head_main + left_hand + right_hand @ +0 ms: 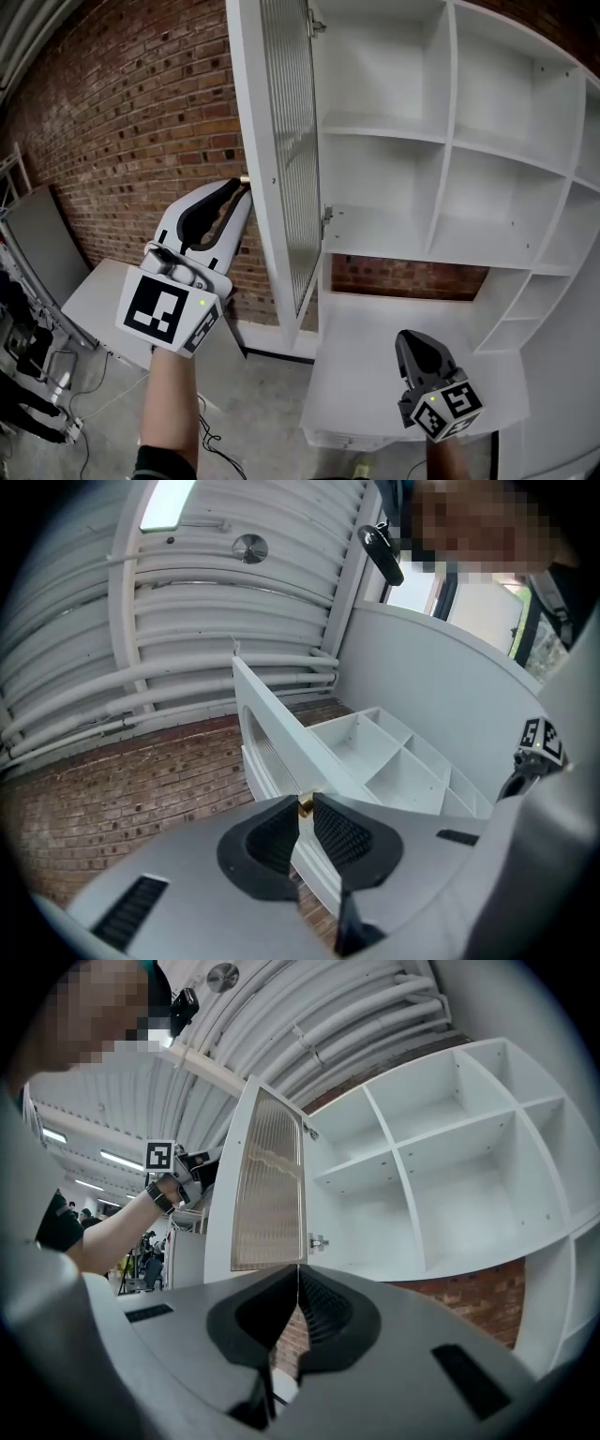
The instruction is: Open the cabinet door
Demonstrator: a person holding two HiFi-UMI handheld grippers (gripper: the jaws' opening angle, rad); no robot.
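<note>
The white cabinet (pixel 441 141) has open shelves, and its door (pixel 281 159) with a ribbed glass panel stands swung out, edge-on to me. A small brass knob (pixel 244 176) sticks out of the door's outer face. My left gripper (pixel 239 185) reaches up to it. In the left gripper view the jaws close on the knob (pixel 305 806) at their tips, with the door (pixel 281 733) running away behind it. My right gripper (pixel 412 339) hangs low in front of the cabinet's lower shelf, shut and empty. The right gripper view shows the door (pixel 267 1185) and the left gripper (pixel 192 1162) at its outer side.
A red brick wall (pixel 141 122) stands behind the door. A grey panel (pixel 47 244) leans at the far left, with a white board (pixel 98 300) beside it. The cabinet's white counter (pixel 394 328) lies under the right gripper. Cables trail on the concrete floor (pixel 262 412).
</note>
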